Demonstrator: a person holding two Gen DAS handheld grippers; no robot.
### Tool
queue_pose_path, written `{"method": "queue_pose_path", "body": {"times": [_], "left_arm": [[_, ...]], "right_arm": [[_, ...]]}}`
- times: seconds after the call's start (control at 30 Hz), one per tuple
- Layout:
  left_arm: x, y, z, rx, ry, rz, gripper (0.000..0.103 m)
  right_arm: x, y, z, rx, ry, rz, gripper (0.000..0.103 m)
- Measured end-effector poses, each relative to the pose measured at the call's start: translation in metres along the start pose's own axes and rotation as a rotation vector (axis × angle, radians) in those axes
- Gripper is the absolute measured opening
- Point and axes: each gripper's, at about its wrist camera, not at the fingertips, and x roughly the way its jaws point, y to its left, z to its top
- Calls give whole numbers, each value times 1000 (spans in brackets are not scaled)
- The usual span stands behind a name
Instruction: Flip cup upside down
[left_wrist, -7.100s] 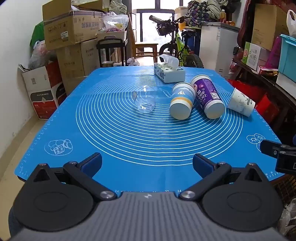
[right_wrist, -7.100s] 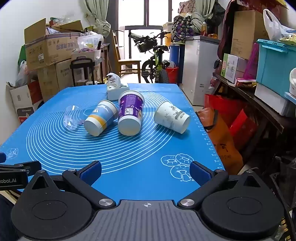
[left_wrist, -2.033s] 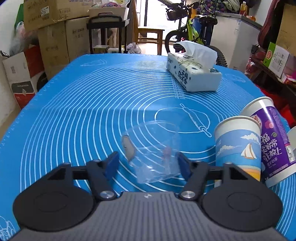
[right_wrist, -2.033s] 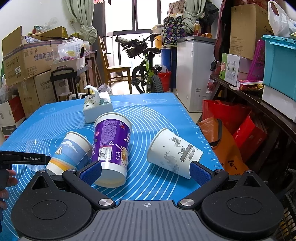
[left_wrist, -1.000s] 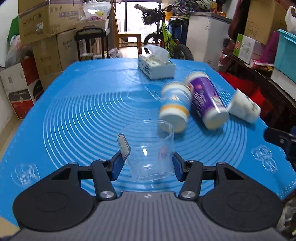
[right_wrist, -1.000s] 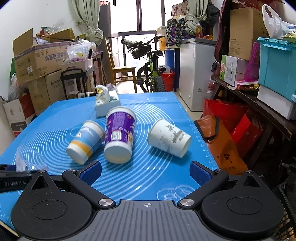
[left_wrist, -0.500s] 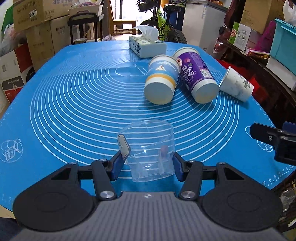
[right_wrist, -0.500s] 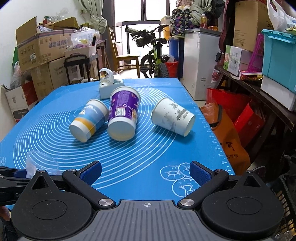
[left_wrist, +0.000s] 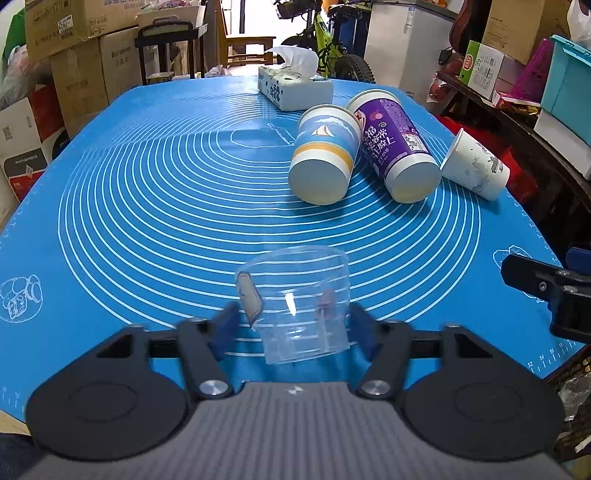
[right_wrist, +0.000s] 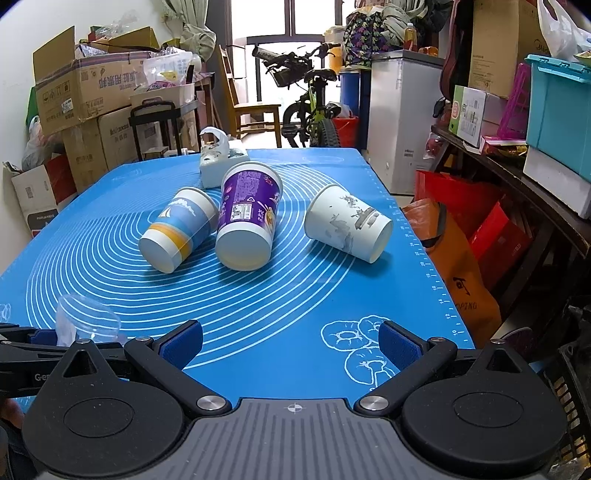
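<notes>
The left claw (left_wrist: 293, 326) stands with its fingers apart, one on either side of the clear cup (left_wrist: 301, 302); its blue pads look blurred, so whether they touch the cup is hard to tell. The cup is see-through, wider at the top rim, with a small label on its left wall, and it sits at the near edge of the blue mat (left_wrist: 166, 206) on the bench. In the right view the cup (right_wrist: 86, 321) is partly hidden behind the left claw's arm. The right claw (right_wrist: 291, 345) is spread wide and empty. Farther off lie a sailboat cup (left_wrist: 325, 158), a purple cup (left_wrist: 397, 146) and a white cup (left_wrist: 476, 166), all on their sides, then a tissue box (left_wrist: 295, 88).
</notes>
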Motion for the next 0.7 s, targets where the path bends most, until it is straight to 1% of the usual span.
{"method": "queue_pose_path", "body": {"times": [0.03,0.17,0.43,0.57,0.63,0.7], "left_arm": [[-2,0,0,-3,-11,2,84],[-11,-1,0,13,-35,9,86],[-29,-5,-3,41,-75,-1,88],[-44,0,-4,29,-108,1,88],[-52,4,-5,21,-133,9,88],[-59,9,-7,13,-164,33,89]], "right_arm": [[0,0,0,-1,0,1,101],[-1,1,2,-19,2,1,101],[-7,10,6,-89,-5,1,101],[-11,18,10,-173,-9,-6,101],[-14,25,13,-245,-14,-12,101],[-18,34,17,-326,-18,-18,101]]}}
